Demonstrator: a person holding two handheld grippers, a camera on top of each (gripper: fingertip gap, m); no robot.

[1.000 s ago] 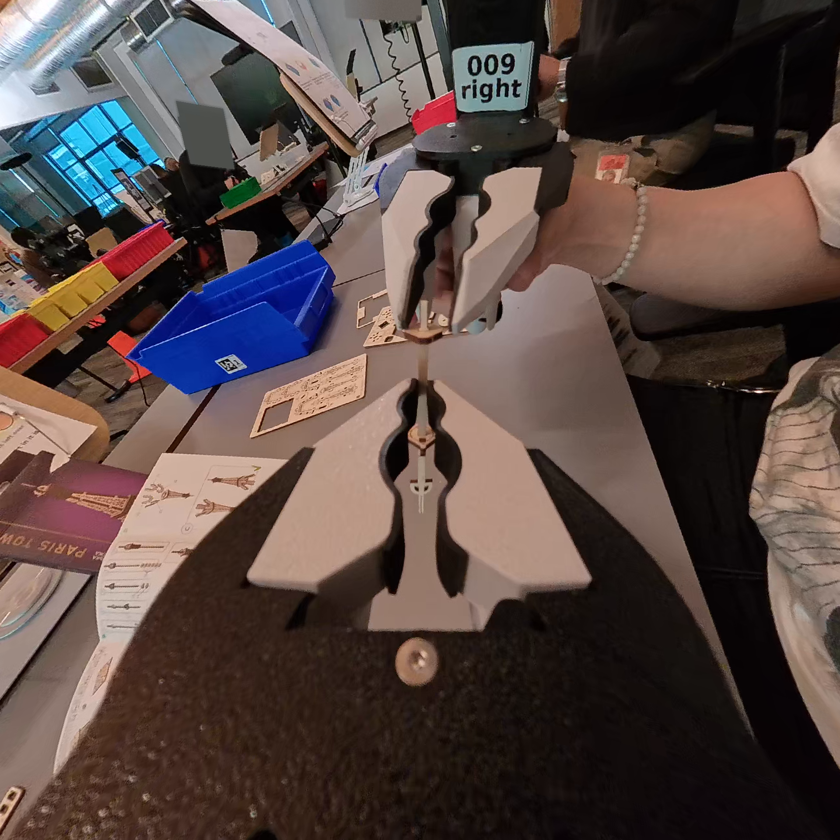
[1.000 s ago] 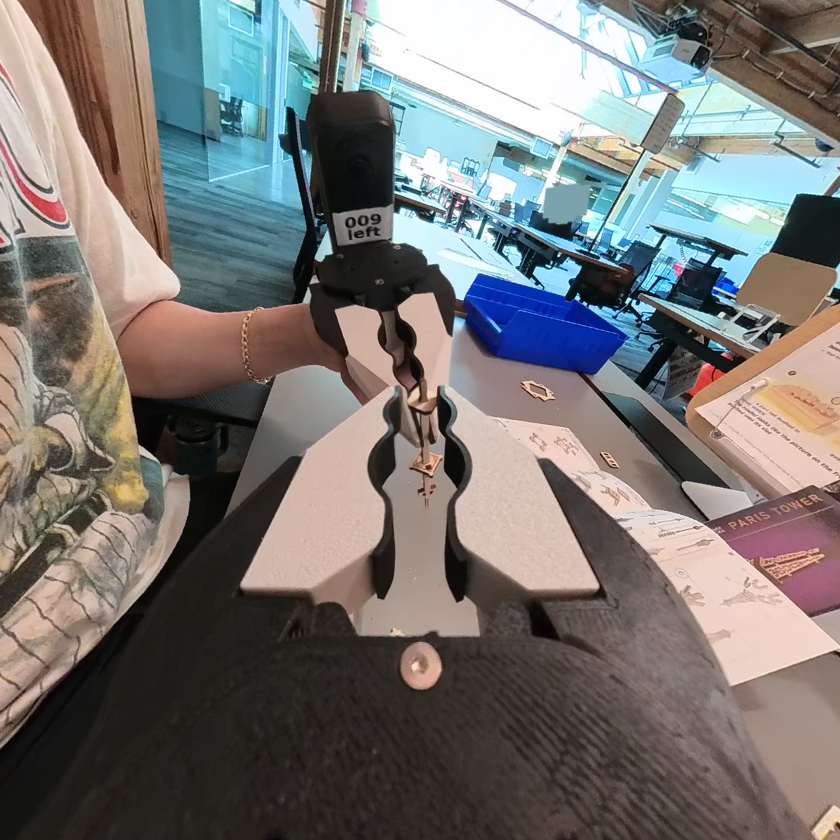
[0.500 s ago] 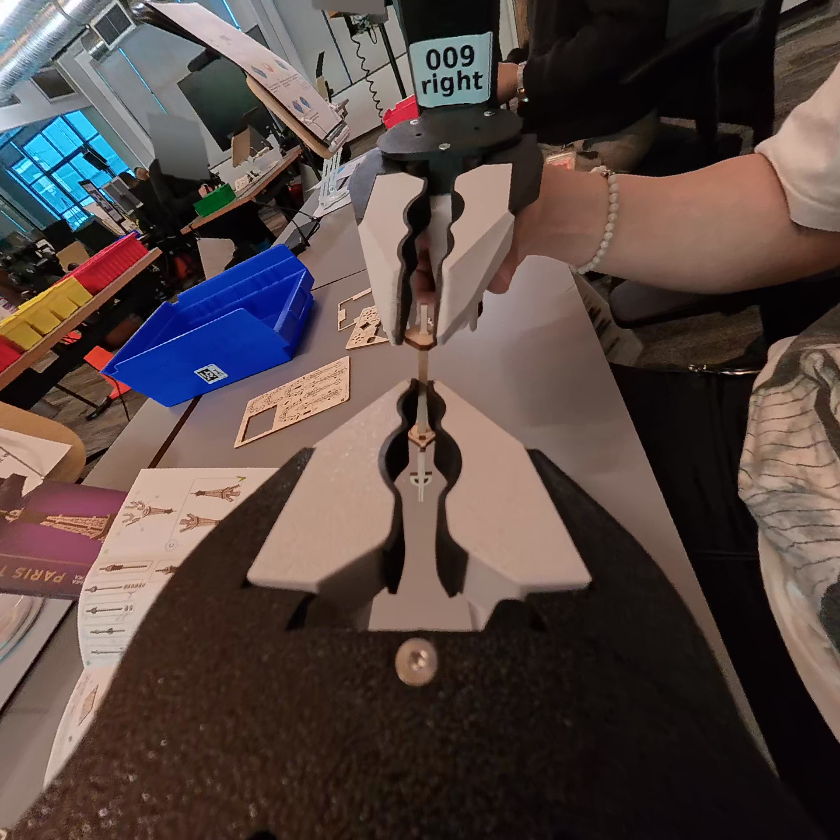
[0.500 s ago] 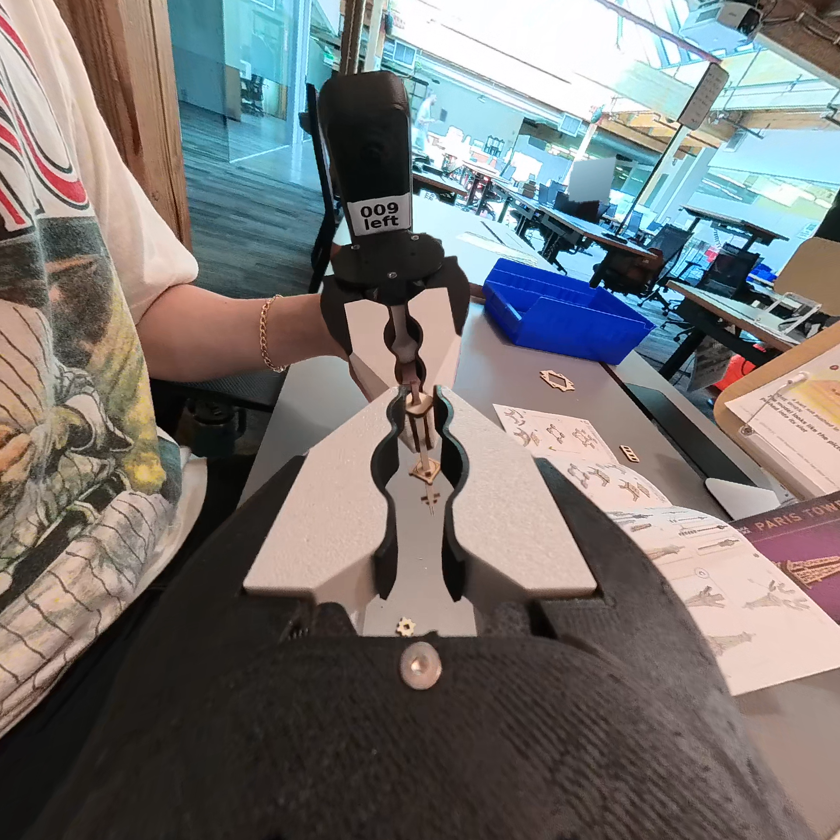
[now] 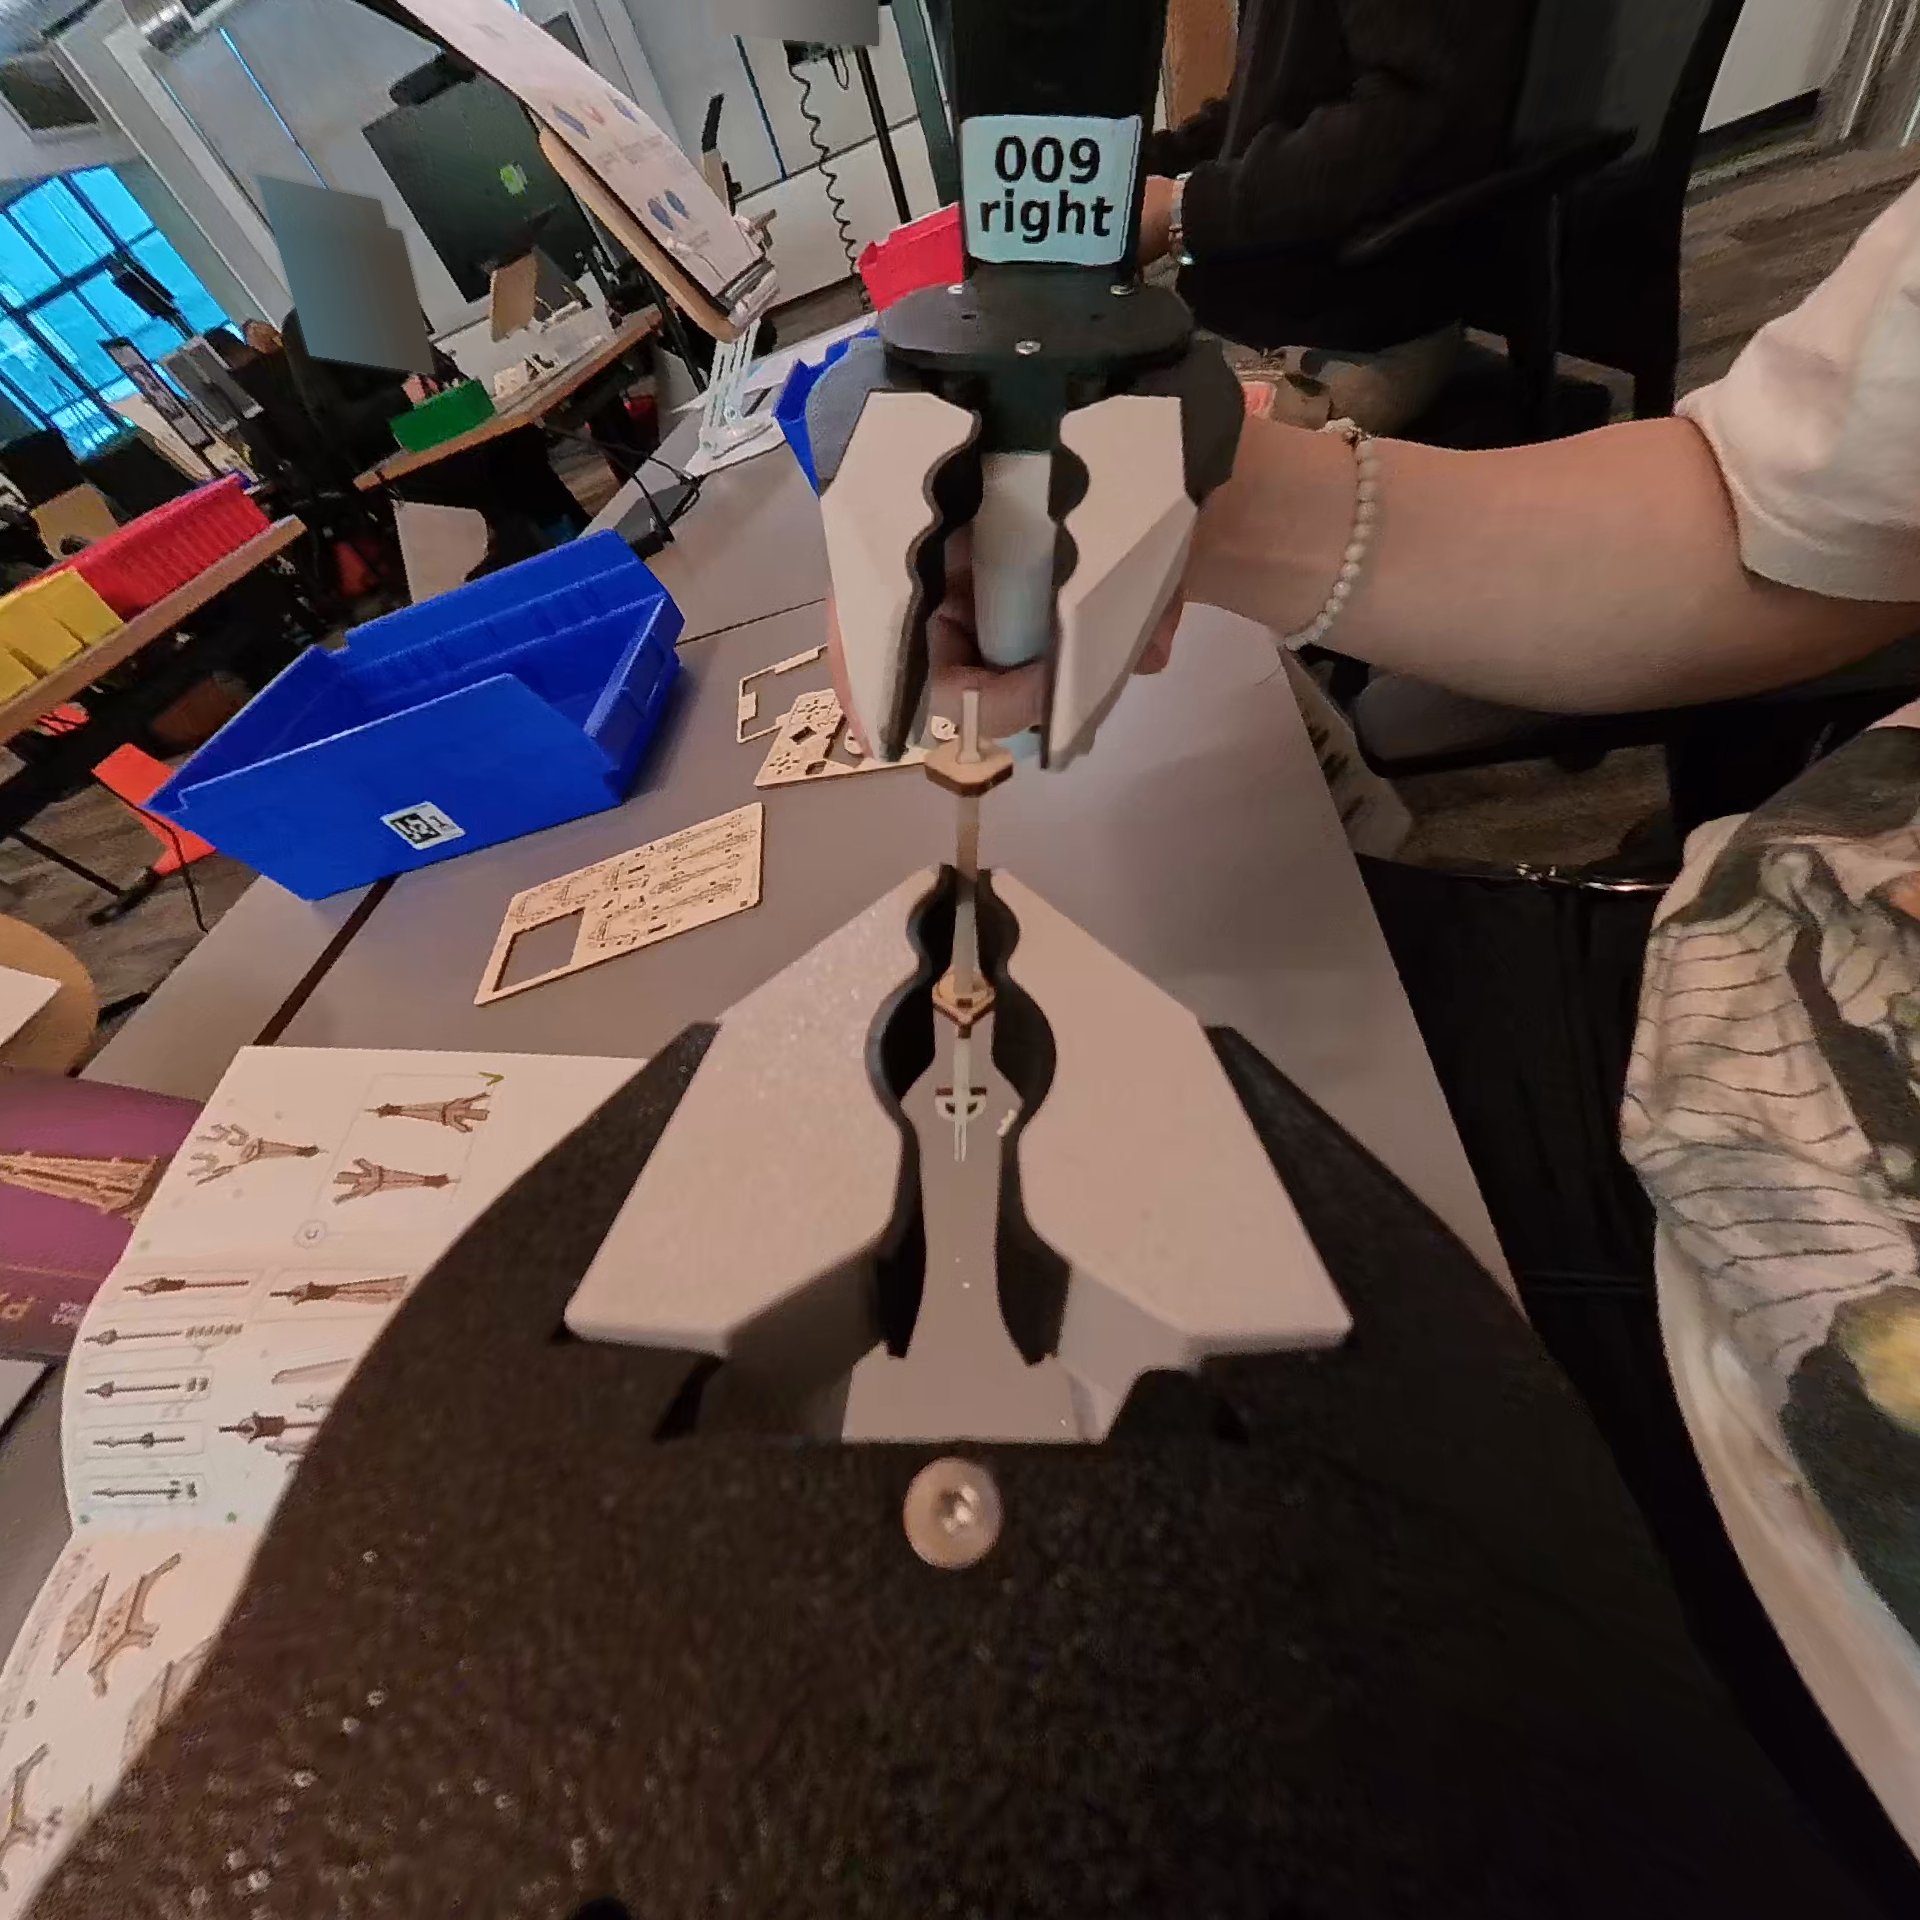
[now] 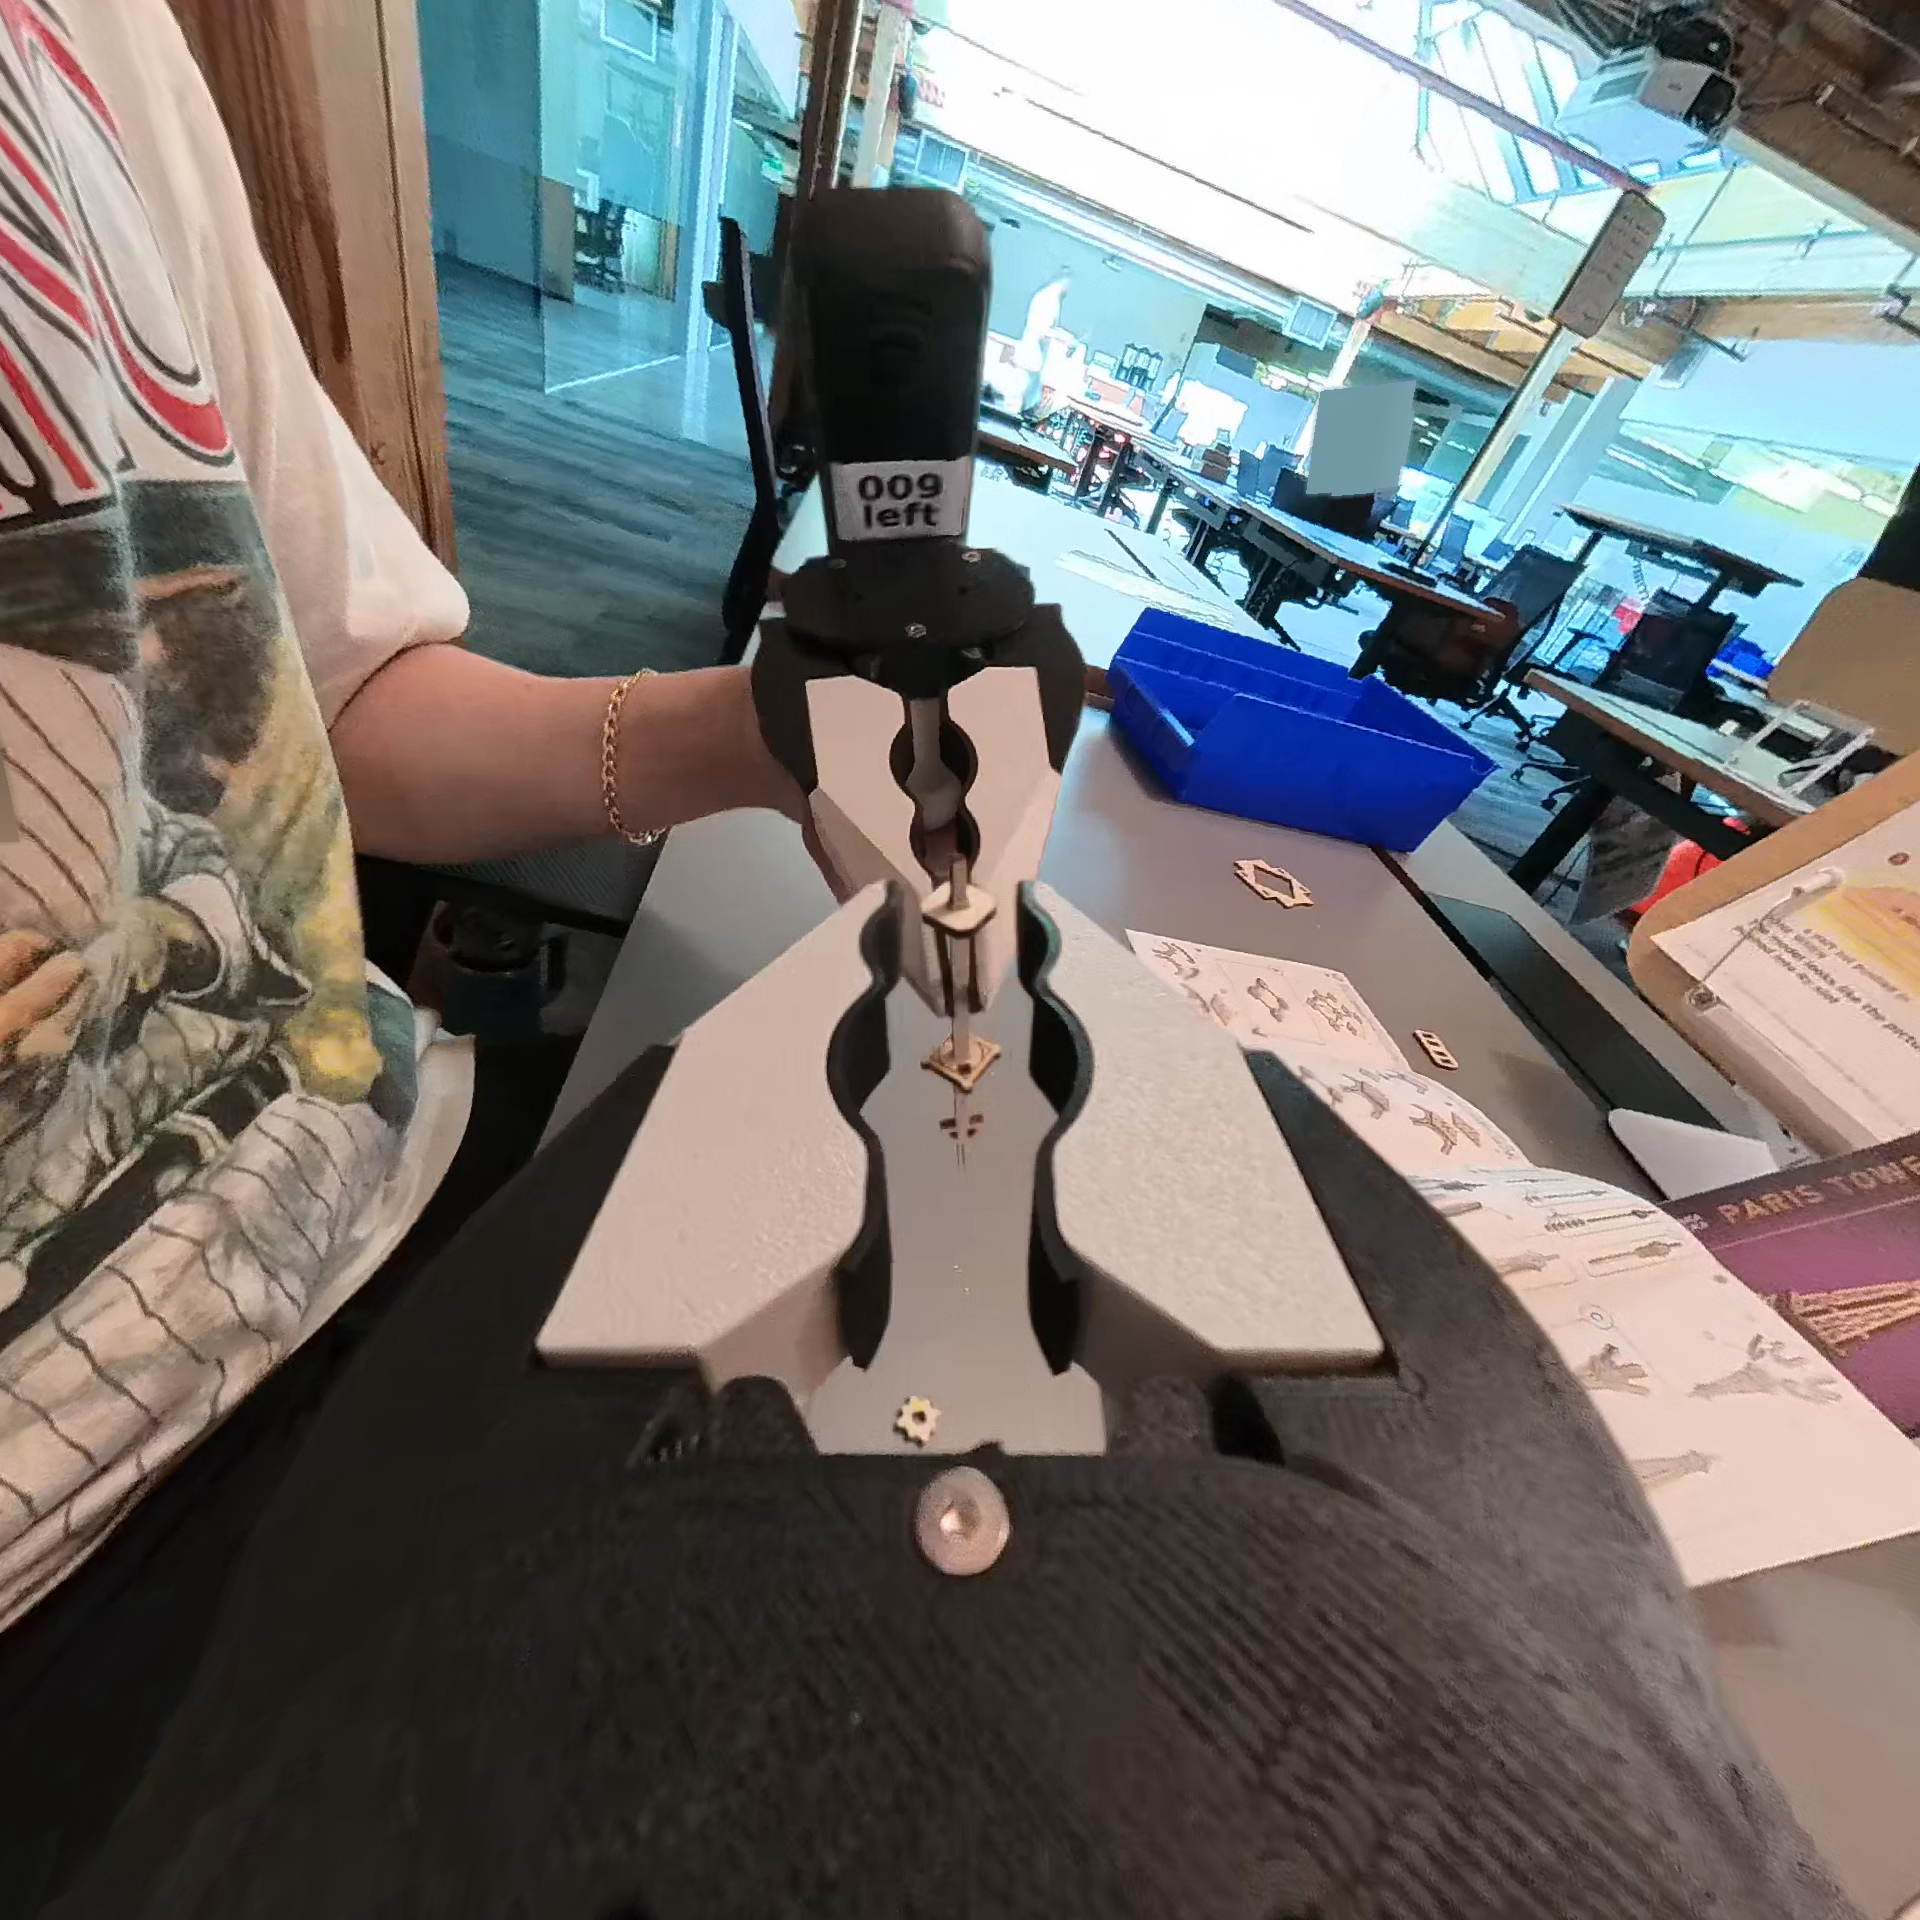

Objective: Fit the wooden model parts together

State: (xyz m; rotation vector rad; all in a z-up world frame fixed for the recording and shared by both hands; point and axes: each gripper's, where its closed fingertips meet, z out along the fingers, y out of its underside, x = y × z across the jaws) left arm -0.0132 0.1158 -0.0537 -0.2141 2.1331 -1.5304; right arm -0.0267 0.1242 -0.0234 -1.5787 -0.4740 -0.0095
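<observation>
A thin wooden spire rod [image 5: 964, 842] stands roughly upright above the table between my two grippers. It carries two small square wooden plates, an upper plate [image 5: 968, 771] and a lower plate [image 5: 961, 1003]. My left gripper [image 5: 961, 878] is shut on the rod between the plates. My right gripper [image 5: 971, 758] faces it, open, with the upper plate at its fingertips and touching neither finger. In the right wrist view the right gripper [image 6: 954, 899] stands wide around the upper plate [image 6: 958, 914], and the left gripper [image 6: 951, 987] holds the rod [image 6: 961, 1023].
On the grey table [image 5: 1143, 883] lie a blue bin [image 5: 436, 727], cut wooden sheets [image 5: 634, 894], an instruction sheet [image 5: 312, 1195] and a purple box [image 6: 1849, 1268]. Loose wooden bits [image 6: 1273, 883] and a tiny gear [image 6: 914, 1418] lie there too. The person's torso [image 5: 1766, 1143] is close at the right. My two grippers' fingertips are within a few centimetres of each other.
My right gripper has opened wider around the upper plate. Both grippers and the rod have shifted slightly; the left still holds the rod.
</observation>
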